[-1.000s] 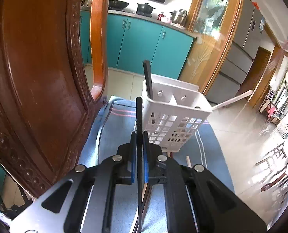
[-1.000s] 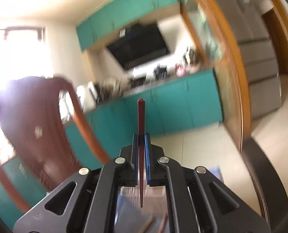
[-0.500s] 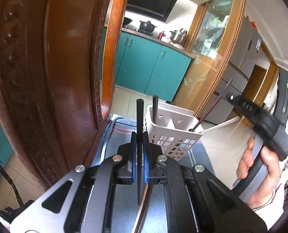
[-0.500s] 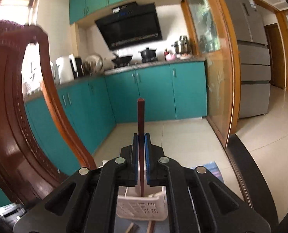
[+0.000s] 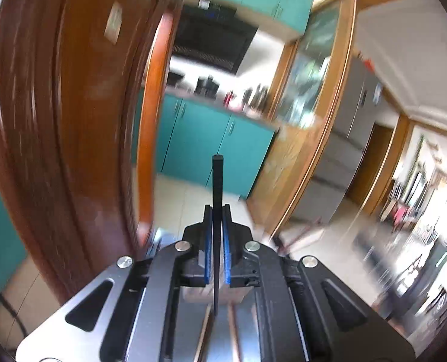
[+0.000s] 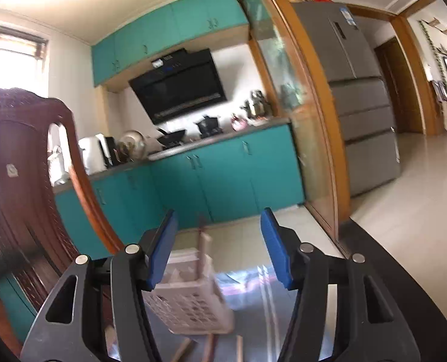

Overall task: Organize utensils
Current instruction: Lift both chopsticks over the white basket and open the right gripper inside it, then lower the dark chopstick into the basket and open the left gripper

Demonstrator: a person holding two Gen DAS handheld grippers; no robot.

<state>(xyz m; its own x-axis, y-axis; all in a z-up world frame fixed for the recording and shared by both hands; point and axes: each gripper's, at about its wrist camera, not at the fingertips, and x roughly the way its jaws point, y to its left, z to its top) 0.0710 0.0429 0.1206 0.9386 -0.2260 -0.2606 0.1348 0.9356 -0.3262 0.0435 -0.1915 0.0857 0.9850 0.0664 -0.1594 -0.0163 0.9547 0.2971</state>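
In a teal-cabinet kitchen, we hold our left gripper [image 5: 216, 253] clamped on a black chopstick [image 5: 217, 199] standing upright at center frame, while our right gripper [image 6: 218, 249] hangs spread wide with nothing between its blue pads [image 6: 276, 249], above the white utensil basket [image 6: 190, 298] at lower center, where a pale utensil [image 6: 203, 256] leans. More sticks lie on the table [image 6: 268, 295] along the bottom edge (we cannot count them through the blur). We judge the risk plain: the left view is smeared, and a fast swing could send the chopstick past the basket or tip it. No lettering is readable; the refrigerator's sticker [image 6: 348, 16] is too small.
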